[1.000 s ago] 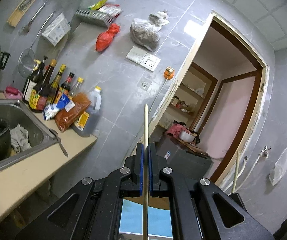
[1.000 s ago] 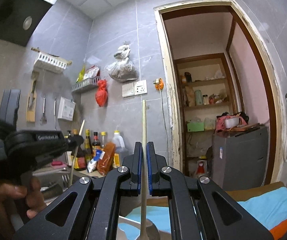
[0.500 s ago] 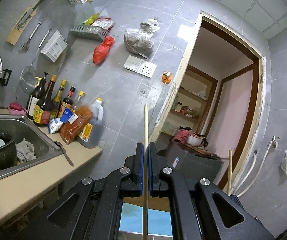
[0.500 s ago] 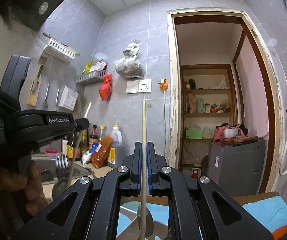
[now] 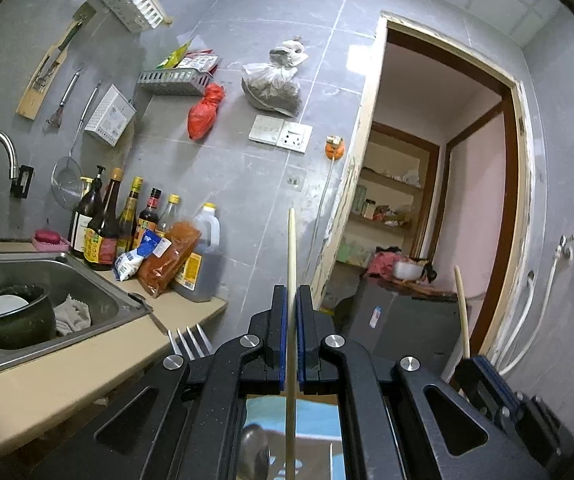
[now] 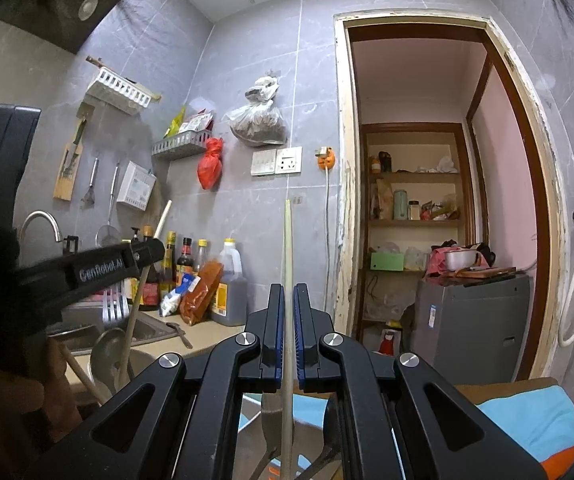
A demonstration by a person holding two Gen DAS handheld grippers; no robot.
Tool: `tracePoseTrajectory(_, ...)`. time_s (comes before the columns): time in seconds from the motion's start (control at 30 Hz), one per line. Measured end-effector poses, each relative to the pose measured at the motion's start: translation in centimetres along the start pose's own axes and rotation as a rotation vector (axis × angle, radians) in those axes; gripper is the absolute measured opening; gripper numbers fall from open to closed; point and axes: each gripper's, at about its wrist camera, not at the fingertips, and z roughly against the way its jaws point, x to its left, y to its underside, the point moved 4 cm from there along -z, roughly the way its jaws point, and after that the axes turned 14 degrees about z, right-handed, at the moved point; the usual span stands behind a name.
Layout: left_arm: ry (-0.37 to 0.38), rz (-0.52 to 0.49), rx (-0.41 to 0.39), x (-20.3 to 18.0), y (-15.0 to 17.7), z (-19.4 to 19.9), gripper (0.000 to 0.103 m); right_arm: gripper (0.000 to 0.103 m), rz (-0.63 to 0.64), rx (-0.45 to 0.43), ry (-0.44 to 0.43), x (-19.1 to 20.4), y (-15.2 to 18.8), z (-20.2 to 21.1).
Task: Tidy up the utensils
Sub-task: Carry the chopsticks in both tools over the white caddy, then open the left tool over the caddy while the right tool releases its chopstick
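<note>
Left gripper [image 5: 291, 300] pinched on upright chopstick [image 5: 291, 240]; right gripper [image 6: 287, 300] pinched on second chopstick [image 6: 287, 240]. Step judged: sticks carried, not yet placed. Next: lowering into holder needed; holder unseen.

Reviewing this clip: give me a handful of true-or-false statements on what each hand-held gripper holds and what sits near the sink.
1. The left hand-held gripper is shut on a thin pale wooden stick. True.
2. The right hand-held gripper stands wide open and empty. False: it is shut on a second pale wooden stick.
3. A dark round pot sits in the steel sink. True.
4. The red plastic bag lies on the counter. False: it hangs on the grey tiled wall.
5. Sauce bottles stand beside the sink. True.
</note>
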Motion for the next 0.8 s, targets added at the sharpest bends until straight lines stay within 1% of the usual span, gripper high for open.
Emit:
tracePoseTrajectory(0.13, 0.014, -0.002, 0.025, 0.0, 0.3, 0.1, 0.002, 0.003, 0.005, 0.013, -0.008, 0.0, 0.1, 0.0)
tracePoseTrajectory(0.3, 0.013, 0.018, 0.083, 0.6, 0.6, 0.4, 0.002, 0.004, -0.002, 0.037, -0.017, -0.3, 0.2, 0.4)
tracePoseTrajectory(0.43, 0.005, 0.002, 0.139, 0.5, 0.9, 0.4, 0.002, 0.008, -0.015, 0.057, -0.031, -0.5, 0.1, 0.7)
tracePoseTrajectory(0.6, 0.004, -0.009, 0.171, 0.2, 1.2, 0.8, 0.003, 0.01, -0.023, 0.064, -0.041, -0.7, -0.4, 1.2)
tracePoseTrajectory(0.63, 0.003, -0.009, 0.176, 0.2, 1.2, 0.8, 0.003, 0.012, -0.026, 0.063, -0.041, -0.8, -0.6, 1.3)
tracePoseTrajectory(0.67, 0.002, -0.01, 0.182, 0.1, 1.2, 1.0, 0.003, 0.016, -0.029, 0.062, -0.041, -1.0, -0.7, 1.5)
tracePoseTrajectory(0.73, -0.001, -0.01, 0.192, 0.1, 1.0, 1.2, 0.007, 0.02, -0.034, 0.06, -0.041, -1.3, -1.1, 1.8)
tracePoseTrajectory(0.77, -0.006, -0.01, 0.194, 0.0, 1.0, 1.3, 0.009, 0.02, -0.037, 0.06, -0.039, -1.5, -1.3, 1.9)
tracePoseTrajectory(0.8, -0.007, -0.007, 0.195, -0.1, 0.8, 1.5, 0.014, 0.02, -0.04, 0.062, -0.037, -1.7, -1.4, 2.1)
